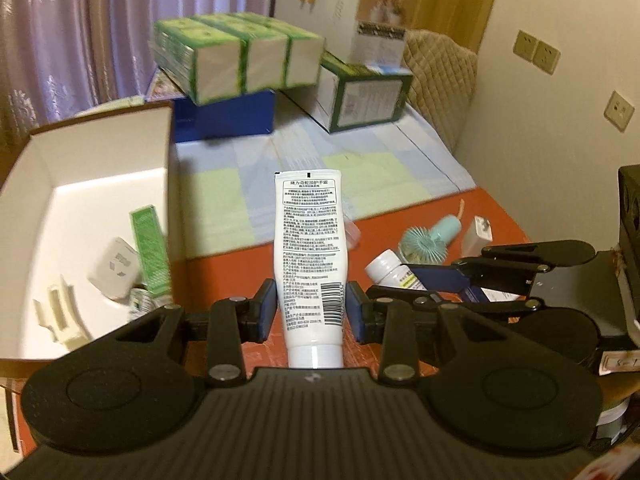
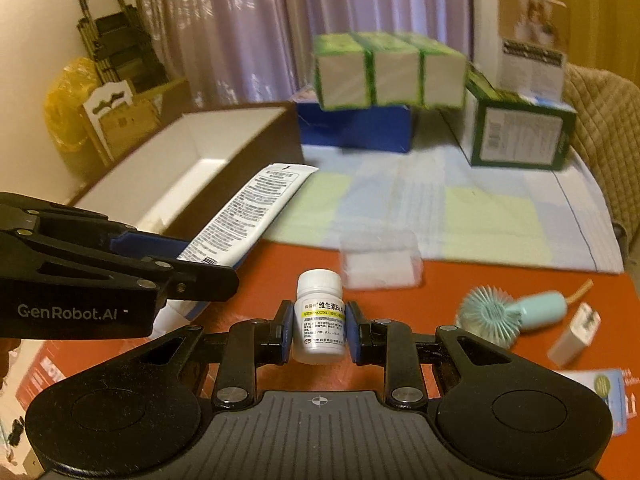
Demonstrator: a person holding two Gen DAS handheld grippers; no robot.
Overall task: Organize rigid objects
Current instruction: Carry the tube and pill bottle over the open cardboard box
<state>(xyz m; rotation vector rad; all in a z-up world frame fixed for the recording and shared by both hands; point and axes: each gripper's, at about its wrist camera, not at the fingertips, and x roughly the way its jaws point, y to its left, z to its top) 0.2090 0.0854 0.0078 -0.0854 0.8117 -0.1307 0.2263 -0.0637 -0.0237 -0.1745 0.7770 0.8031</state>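
My left gripper is shut on a white printed cream tube, held above the red tabletop with its crimped end pointing away. To its left stands an open white box holding a green carton, a white plug adapter and cream plastic pieces. My right gripper is shut on a small white pill bottle, upright and lifted off the table. The bottle and right gripper also show in the left wrist view. The tube and left gripper appear at left in the right wrist view.
On the red table lie a mint handheld fan, a white charger and a clear plastic lid. Behind, on a checked cloth, stand green-and-white cartons, a blue box and a dark green box.
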